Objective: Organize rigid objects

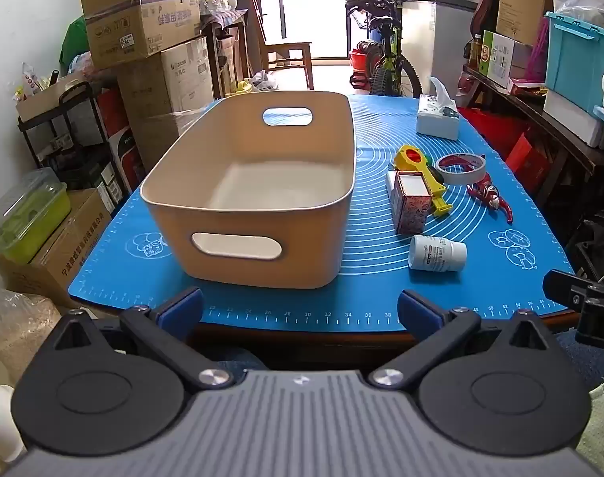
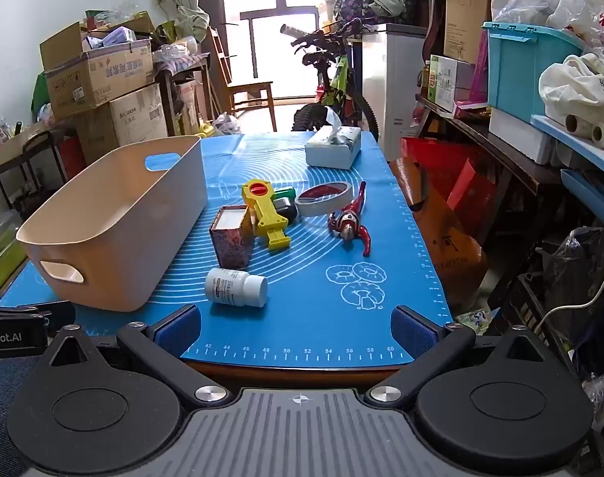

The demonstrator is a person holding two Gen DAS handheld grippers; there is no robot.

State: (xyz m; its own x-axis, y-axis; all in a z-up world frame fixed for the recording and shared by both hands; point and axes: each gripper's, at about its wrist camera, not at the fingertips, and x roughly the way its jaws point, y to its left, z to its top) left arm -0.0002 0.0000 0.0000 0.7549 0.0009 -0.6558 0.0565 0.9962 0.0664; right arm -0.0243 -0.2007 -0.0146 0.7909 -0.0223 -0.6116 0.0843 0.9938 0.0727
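Two sets of jaws spread wide at the near edge of the desk, nothing between them.

We hold the left gripper (image 1: 300,310) before the beige bin (image 1: 258,202), which stands empty on the blue mat (image 1: 381,290); we hold the right gripper (image 2: 296,328) near the white pill bottle (image 2: 236,287), which lies on its side; just beyond it a patterned box (image 2: 231,238) stands upright, touching a yellow toy (image 2: 267,214); a tape roll (image 2: 323,198) lies beside a red figure (image 2: 351,222); a tissue box (image 2: 333,147) sits at the far end, well apart from the rest.
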